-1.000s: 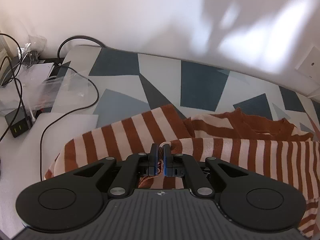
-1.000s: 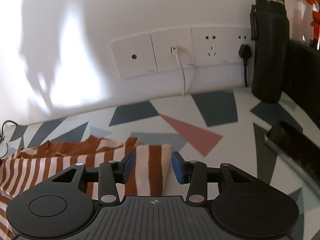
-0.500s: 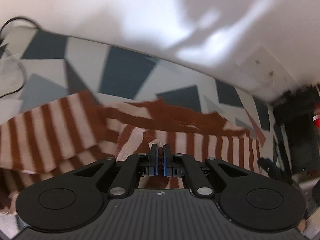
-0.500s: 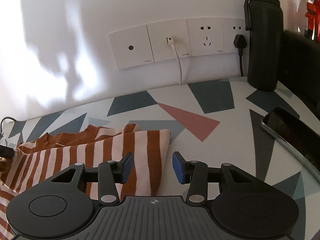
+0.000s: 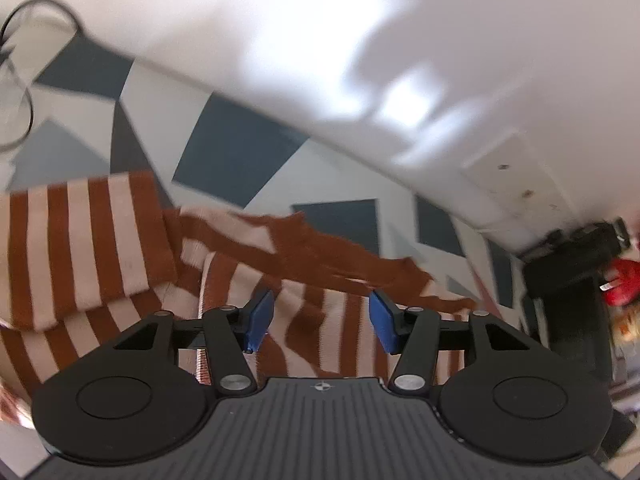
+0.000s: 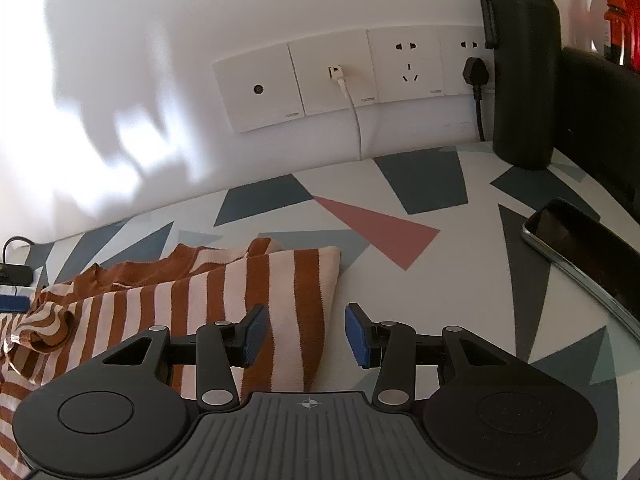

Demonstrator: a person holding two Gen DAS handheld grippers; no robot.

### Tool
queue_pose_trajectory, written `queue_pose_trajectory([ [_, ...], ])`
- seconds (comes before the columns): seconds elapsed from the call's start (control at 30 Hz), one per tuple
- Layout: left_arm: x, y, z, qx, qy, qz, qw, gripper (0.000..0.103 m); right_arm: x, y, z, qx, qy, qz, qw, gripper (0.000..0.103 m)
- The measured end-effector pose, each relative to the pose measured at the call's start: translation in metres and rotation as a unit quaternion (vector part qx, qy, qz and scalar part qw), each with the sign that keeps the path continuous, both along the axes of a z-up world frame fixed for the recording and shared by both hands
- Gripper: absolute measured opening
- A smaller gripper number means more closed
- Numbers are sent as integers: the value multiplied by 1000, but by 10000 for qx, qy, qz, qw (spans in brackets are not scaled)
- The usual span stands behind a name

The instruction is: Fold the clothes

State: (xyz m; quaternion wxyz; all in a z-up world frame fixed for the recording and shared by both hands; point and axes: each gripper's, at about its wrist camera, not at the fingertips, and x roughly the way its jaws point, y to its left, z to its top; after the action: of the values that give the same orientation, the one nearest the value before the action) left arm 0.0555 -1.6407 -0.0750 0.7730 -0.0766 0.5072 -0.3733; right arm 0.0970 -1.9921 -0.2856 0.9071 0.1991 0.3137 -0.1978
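Observation:
A brown and cream striped garment (image 5: 100, 248) lies on a table with a geometric-patterned cover (image 5: 236, 160). In the left wrist view a folded sleeve sits at the left and rumpled cloth spreads under my left gripper (image 5: 320, 320), which is open just above the fabric with nothing between its blue pads. In the right wrist view the same striped garment (image 6: 240, 292) ends in a straight folded edge at the centre. My right gripper (image 6: 306, 334) is open, its left pad over that edge and its right pad over bare table.
A wall with a row of sockets (image 6: 332, 80) and a white cable (image 6: 354, 120) runs behind the table. A black bottle (image 6: 520, 64) stands at the back right, a phone (image 6: 580, 244) lies at the right, and black cables (image 5: 24, 80) lie at the far left.
My left gripper has opened and let go of the striped cloth after carrying it to the right. The right gripper stayed open and shifted slightly back.

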Motion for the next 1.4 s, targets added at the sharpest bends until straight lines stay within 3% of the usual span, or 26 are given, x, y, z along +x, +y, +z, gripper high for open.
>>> queue_pose_trajectory([
  [0.1, -16, 5, 12, 257, -731, -435, 9960, 59, 1, -1, 0, 19, 10, 1, 10000, 40],
  [0.23, -40, 5, 16, 845, -1631, -972, 9782, 59, 2, 2, 0, 34, 22, 39, 10000, 40],
  [0.4, -56, 3, 1, 1556, -2261, -965, 9567, 59, 5, 7, 1, 20, 54, 98, 9999, 40],
  [0.6, -42, 18, 5, 841, -1891, -500, 9771, 59, 5, 11, 3, 4, 46, 101, 9999, 43],
  [0.73, -41, 5, -16, 1654, -2057, -663, 9623, 54, 6, 11, 2, 26, 65, 80, 9999, 43],
  [0.83, -50, 4, -30, 1831, -2213, -839, 9542, 50, 6, 12, 3, 25, 58, 84, 9999, 43],
  [0.93, -61, 0, -32, 2003, -2558, -1039, 9400, 50, 6, 12, 3, 10, 73, 88, 9999, 43],
  [1.13, -61, -12, -21, 1705, -2616, -1076, 9439, 51, 7, 11, 3, 23, 74, 88, 9999, 43],
  [1.27, -49, -33, -31, 1959, -2522, -1059, 9417, 51, 8, 12, 3, 35, 74, 82, 9999, 44],
  [1.4, -44, -45, -37, 1850, -2600, -898, 9435, 57, 7, 10, 3, 168, 39, 21, 9998, 45],
])
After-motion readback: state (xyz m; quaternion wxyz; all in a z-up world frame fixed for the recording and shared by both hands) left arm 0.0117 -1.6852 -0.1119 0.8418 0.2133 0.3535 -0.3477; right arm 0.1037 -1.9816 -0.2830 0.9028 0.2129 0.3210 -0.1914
